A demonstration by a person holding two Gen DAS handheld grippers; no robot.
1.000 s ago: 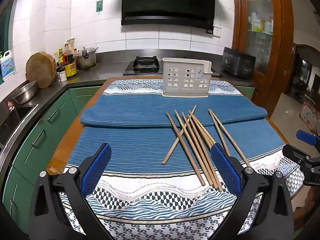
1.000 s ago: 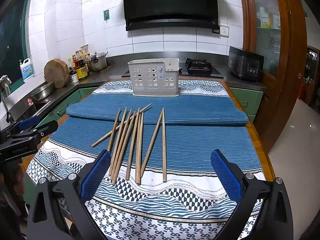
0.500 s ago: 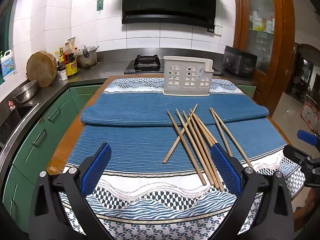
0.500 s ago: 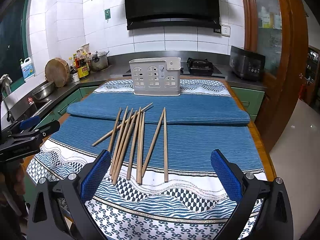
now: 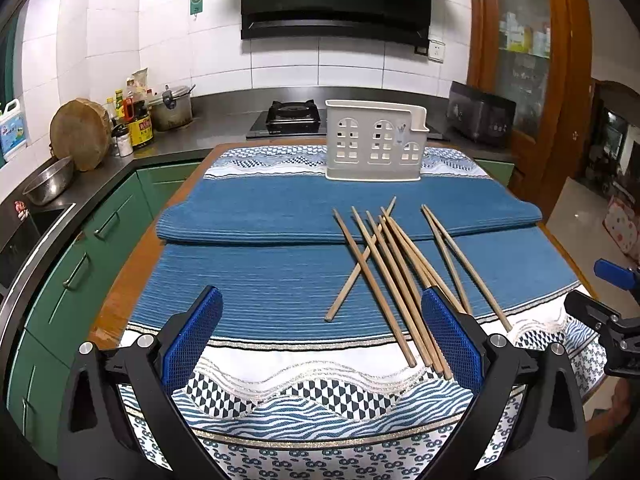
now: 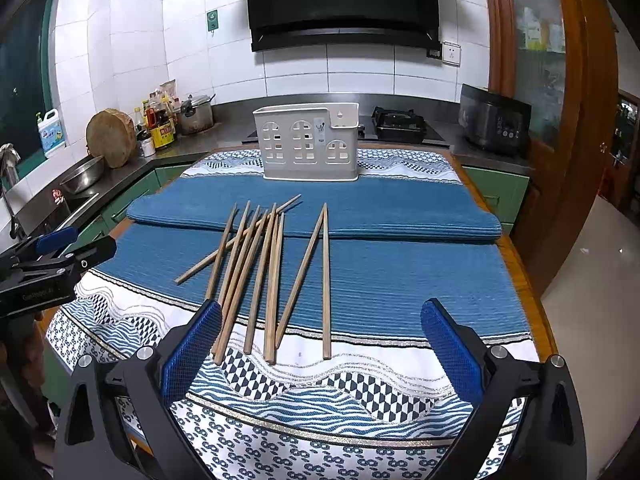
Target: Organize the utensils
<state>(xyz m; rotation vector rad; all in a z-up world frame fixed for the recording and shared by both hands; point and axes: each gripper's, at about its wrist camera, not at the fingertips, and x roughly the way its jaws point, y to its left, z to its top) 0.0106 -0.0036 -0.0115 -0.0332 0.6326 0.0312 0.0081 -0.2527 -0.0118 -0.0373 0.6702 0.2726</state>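
The wooden chopsticks (image 5: 394,276) are shown fanned on the blue cloth (image 5: 256,280) of the counter, near of the white utensil holder (image 5: 376,140); only in the right wrist view are their near tips (image 6: 272,300) seen unobstructed, and only there a sink faucet (image 6: 9,164) at far left. The left gripper (image 5: 322,334) and right gripper (image 6: 320,348) are each held with fingers (image 6: 192,350) wide apart, empty, touching nothing.
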